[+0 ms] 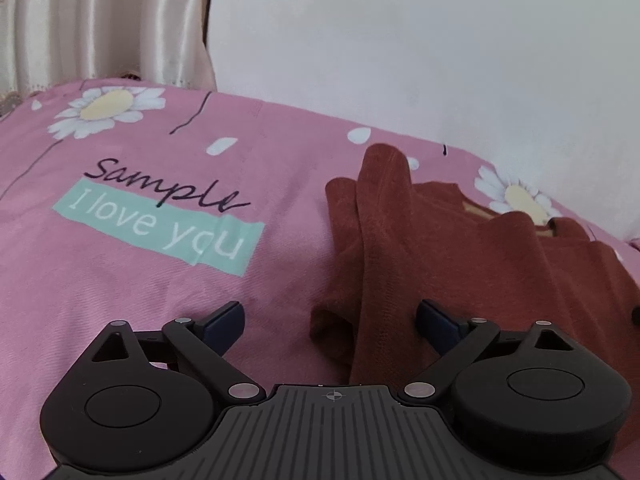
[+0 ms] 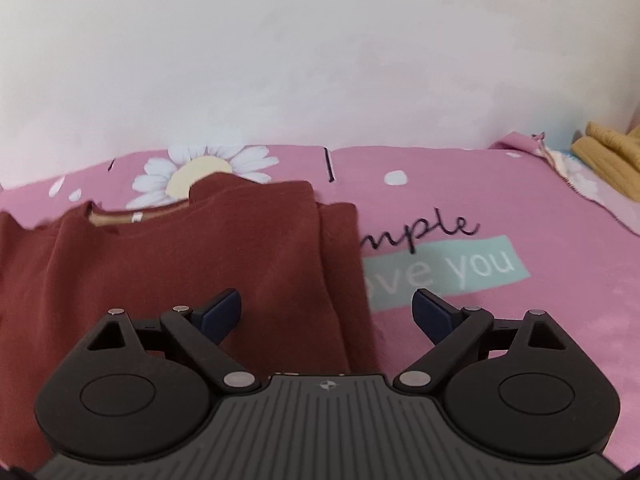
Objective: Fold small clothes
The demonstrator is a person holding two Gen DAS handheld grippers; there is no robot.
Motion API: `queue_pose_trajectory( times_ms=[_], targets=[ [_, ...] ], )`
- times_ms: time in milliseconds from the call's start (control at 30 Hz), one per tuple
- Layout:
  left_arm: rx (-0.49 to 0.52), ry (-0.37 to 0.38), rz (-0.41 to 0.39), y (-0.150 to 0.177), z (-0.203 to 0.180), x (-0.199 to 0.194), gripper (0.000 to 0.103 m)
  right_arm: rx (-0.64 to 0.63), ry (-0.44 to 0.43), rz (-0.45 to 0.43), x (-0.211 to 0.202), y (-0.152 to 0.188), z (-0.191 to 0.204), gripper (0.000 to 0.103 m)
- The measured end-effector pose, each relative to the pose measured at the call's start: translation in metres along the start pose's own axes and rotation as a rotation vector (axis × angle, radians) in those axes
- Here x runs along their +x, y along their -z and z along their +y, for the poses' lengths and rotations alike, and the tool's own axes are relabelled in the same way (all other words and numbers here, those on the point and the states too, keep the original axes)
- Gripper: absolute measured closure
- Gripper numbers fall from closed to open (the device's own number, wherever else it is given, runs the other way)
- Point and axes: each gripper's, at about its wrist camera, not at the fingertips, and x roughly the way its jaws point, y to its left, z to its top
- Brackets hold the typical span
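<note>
**Sweater partly folded, both tools empty**

Tools came nearest in both views. The left tool [image 1: 330, 320] stood with its jaws spread wide and nothing between the pads, hanging just over the near left edge of the rust-red sweater [image 1: 460, 272]. The right tool [image 2: 326, 312] was likewise spread and empty, straddling the garment's right edge, its left pad above the cloth and its right pad above bare sheet.

Beyond them the sweater [image 2: 192, 256] lay on the pink bed sheet [image 1: 140, 280], neckline toward the wall. Its left sleeve [image 1: 384, 208] appeared turned in over the body in a raised ridge, and the right side showed a straight doubled edge, so both side folds looked done. The remaining work was probably to flatten that ridge and bring the hem up toward the collar.

Farther off, a yellow knitted garment [image 2: 608, 156] sat at the bed's far right corner, perhaps waiting its turn.
</note>
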Motion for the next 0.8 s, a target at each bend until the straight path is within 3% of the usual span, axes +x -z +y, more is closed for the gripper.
queue_pose_trajectory(
  times_ms=[167,233,500,800],
  targets=[
    [0.052,-0.059,-0.007,0.008,-0.007,-0.011,0.0,-0.092,0.009,0.013,-0.006,0.016,0.003,0.005],
    [0.072,-0.078,0.013,0.014,-0.004,-0.009,0.0,-0.061,-0.003,0.023,-0.008,0.015,-0.003,0.005],
    [-0.024,-0.057,0.015,0.018,0.019,-0.031,0.0,0.078,-0.011,0.022,-0.03,0.013,-0.029,0.004],
    [-0.025,-0.069,-0.035,0.017,0.015,-0.065,0.0,0.072,-0.001,0.003,-0.054,0.017,-0.035,0.004]
  ],
)
